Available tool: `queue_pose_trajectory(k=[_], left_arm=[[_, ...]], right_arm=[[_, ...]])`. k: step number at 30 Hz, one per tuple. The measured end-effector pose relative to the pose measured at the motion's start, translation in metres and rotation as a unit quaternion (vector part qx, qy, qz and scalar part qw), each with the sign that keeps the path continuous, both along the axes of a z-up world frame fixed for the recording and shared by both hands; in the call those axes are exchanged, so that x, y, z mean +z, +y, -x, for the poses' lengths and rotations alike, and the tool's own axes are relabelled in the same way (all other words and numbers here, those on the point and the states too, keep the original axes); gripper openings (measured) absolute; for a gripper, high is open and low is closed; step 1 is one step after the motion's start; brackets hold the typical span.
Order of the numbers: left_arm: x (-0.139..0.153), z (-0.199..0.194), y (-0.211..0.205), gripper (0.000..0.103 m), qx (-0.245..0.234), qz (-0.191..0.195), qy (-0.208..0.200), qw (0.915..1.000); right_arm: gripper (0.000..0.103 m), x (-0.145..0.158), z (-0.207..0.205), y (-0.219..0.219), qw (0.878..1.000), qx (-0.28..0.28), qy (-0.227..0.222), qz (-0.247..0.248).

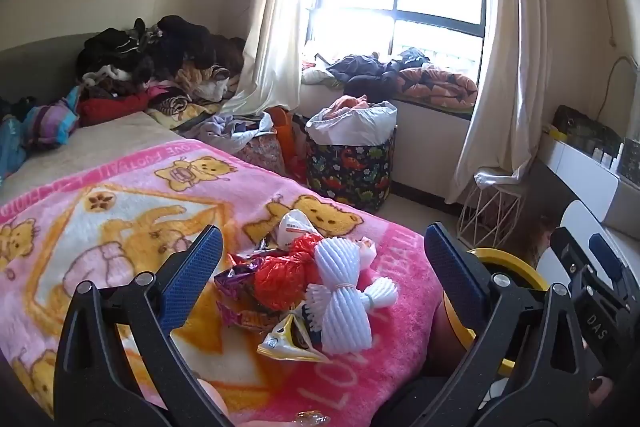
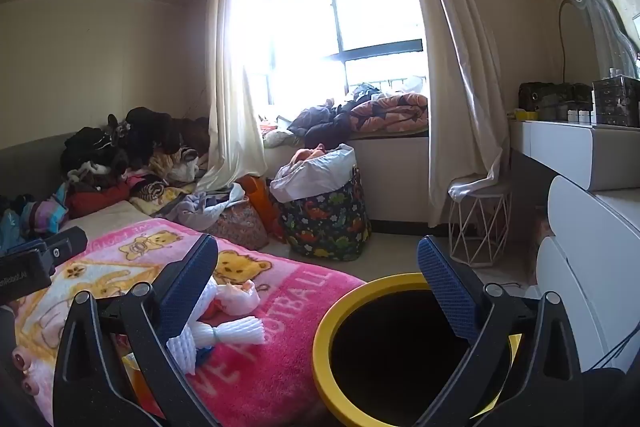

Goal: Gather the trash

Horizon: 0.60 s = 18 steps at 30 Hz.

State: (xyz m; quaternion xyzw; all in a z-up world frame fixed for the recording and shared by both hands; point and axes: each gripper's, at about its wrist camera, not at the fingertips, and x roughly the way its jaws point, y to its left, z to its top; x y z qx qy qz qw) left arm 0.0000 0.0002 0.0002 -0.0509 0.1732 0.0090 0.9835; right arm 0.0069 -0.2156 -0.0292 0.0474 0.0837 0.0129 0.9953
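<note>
A heap of trash lies on the pink bear blanket at the bed's corner: white foam net sleeves, a red plastic bag, a yellow snack wrapper, a purple wrapper and a white mask. My left gripper is open, its fingers on either side of the heap. My right gripper is open and empty, above the bed edge and the yellow-rimmed bin, whose dark mouth faces up. The foam sleeves also show in the right wrist view. The bin's rim shows behind my left gripper's right finger.
Piled clothes cover the bed's far end. A dinosaur-print basket with a white liner stands on the floor by the window seat. A white wire stool and a white dresser are on the right.
</note>
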Motion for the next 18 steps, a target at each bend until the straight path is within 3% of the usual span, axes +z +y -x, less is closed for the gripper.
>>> queue_pose_trajectory(k=[18], left_arm=[[0.001,0.002,0.003,0.093,0.0,0.018,0.01,0.9998]], right_arm=[[0.097,-0.014,-0.001,0.013,1.0,0.01,0.02,0.016]])
